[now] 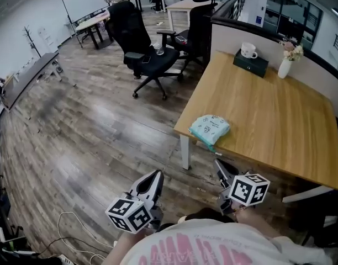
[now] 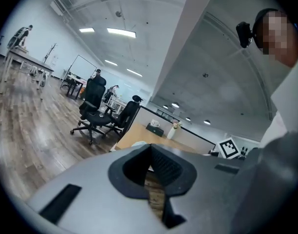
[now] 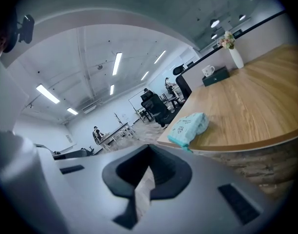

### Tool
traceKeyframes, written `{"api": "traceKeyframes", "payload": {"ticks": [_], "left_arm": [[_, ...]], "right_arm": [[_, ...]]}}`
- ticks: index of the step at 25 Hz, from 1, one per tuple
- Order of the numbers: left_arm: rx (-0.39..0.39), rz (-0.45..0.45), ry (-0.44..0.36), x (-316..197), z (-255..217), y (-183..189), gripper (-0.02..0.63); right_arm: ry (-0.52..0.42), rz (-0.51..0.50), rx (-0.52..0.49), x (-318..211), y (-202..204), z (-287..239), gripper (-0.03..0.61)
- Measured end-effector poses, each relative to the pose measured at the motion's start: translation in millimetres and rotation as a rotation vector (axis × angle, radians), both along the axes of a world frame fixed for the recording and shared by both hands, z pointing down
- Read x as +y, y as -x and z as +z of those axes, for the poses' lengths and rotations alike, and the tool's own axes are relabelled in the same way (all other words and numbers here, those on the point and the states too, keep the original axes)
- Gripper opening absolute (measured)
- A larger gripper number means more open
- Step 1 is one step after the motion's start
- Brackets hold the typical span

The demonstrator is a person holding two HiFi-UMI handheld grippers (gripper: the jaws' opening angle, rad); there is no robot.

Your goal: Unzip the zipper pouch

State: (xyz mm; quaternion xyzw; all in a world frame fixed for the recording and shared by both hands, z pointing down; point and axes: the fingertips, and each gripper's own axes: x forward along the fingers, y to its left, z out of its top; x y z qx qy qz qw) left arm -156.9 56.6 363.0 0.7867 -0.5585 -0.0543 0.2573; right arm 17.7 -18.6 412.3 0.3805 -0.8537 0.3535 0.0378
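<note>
The zipper pouch [image 1: 209, 129], mint green and white with small print, lies on the near left corner of the wooden table [image 1: 268, 120], partly over the edge. In the right gripper view the pouch [image 3: 189, 126] sits ahead and to the right, well out of reach. My left gripper [image 1: 156, 176] and right gripper [image 1: 219, 164] hang close to the person's body, below and in front of the table edge. Both are shut with nothing between their jaws, as the left gripper [image 2: 151, 148] and right gripper [image 3: 149, 148] also show in their own views.
At the table's far side stand a dark box with a white mug [image 1: 249, 61] and a white vase with flowers [image 1: 285, 65]. Black office chairs [image 1: 149, 48] stand on the wood floor to the left. Cables [image 1: 69, 228] lie on the floor near my left gripper.
</note>
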Motion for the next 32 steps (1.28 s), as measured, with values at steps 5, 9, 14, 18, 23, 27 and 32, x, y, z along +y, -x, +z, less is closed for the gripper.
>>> {"api": "traceKeyframes", "payload": {"ticks": [5, 9, 14, 18, 23, 27, 32], "left_arm": [[-0.260, 0.119, -0.037, -26, 14, 0, 0.002], [-0.368, 0.236, -0.048, -55, 25, -1, 0.002], [-0.335, 0.362, 0.001, -103, 38, -9, 0.002], [-0.415, 0.474, 0.014, -147, 47, -16, 0.003], [-0.486, 0.612, 0.018, -203, 68, -28, 0.003], [-0.696, 0.815, -0.087, -233, 86, -43, 0.003], [-0.892, 1.096, -0.175, -254, 100, -59, 0.019]], "right_arm": [[0.042, 0.064, 0.049, -10, -19, 19, -0.003], [0.075, 0.133, 0.049, -31, -31, 33, -0.003], [0.124, 0.164, 0.038, -56, -38, 49, -0.003], [0.146, 0.257, 0.023, -94, -61, 57, -0.003], [0.165, 0.452, -0.054, -138, -102, 68, -0.003], [0.152, 0.516, -0.041, -157, -119, 75, -0.003], [0.195, 0.638, -0.072, -140, -135, 83, -0.003]]}}
